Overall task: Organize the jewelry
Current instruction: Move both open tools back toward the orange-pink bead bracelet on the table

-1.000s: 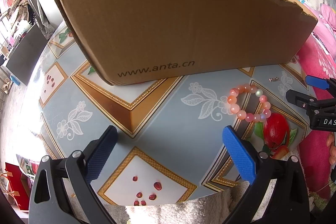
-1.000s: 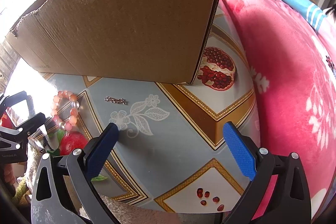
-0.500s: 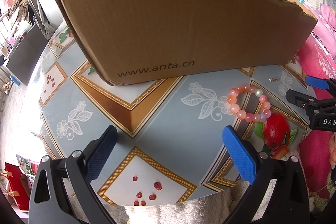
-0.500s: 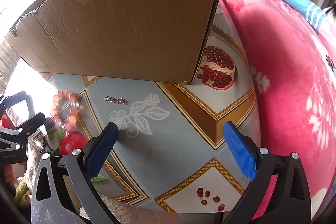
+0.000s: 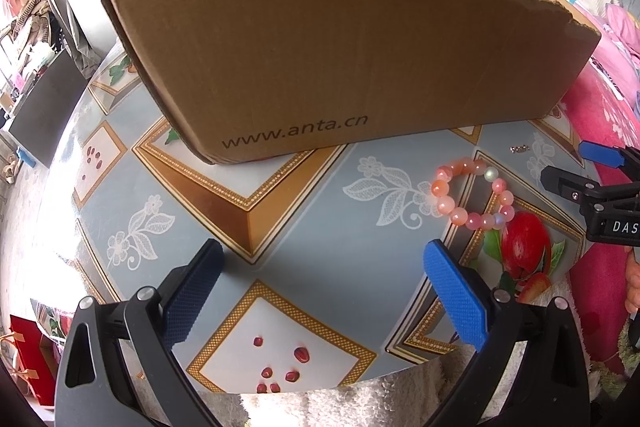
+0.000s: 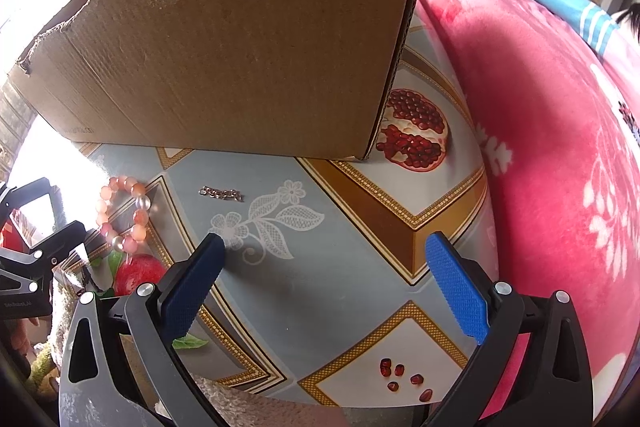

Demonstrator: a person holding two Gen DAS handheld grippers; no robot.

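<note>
A pink and orange bead bracelet point(image 5: 472, 193) point(image 6: 122, 213) lies flat on the patterned table near its front edge. A short gold chain piece point(image 6: 221, 193) point(image 5: 520, 148) lies beyond it, close to the big brown cardboard box point(image 5: 340, 55) point(image 6: 240, 59). My left gripper point(image 5: 324, 271) hovers open over the table, with the bracelet ahead and to its right. My right gripper point(image 6: 326, 265) is open too, and the chain sits ahead and to its left. Both hold nothing. Each gripper shows at the edge of the other's view.
The box fills the back of the table point(image 5: 304, 227). A pink flowered blanket point(image 6: 540, 131) rises along the table's right side. A white fluffy towel point(image 5: 352, 403) hangs at the front edge. Room clutter and a dark panel point(image 5: 44, 107) lie off to the left.
</note>
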